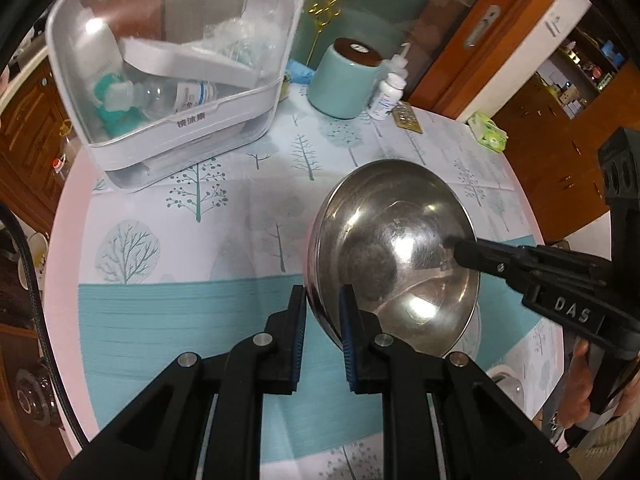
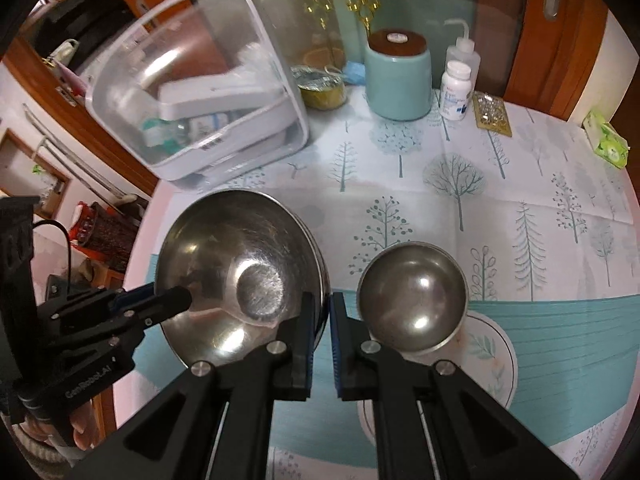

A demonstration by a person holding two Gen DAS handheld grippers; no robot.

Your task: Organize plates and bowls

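Big bowl [image 2: 240,276]: tilted, mouth facing up
Bowls: two; small bowl [image 2: 412,296] at 3 o'clock, on plate [image 2: 494,356]
Left gripper [image 1: 323,336]: jaws pinch big bowl's rim
Right gripper [image 2: 320,344]: jaws clamp its rim too

Home dining room — tablecloth [image 2: 460,184], wooden doors [image 1: 476,36]

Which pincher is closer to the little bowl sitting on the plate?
Right. The right gripper is at the big bowl's near edge, right beside the little bowl on the plate. The left gripper is on the big bowl's far side.
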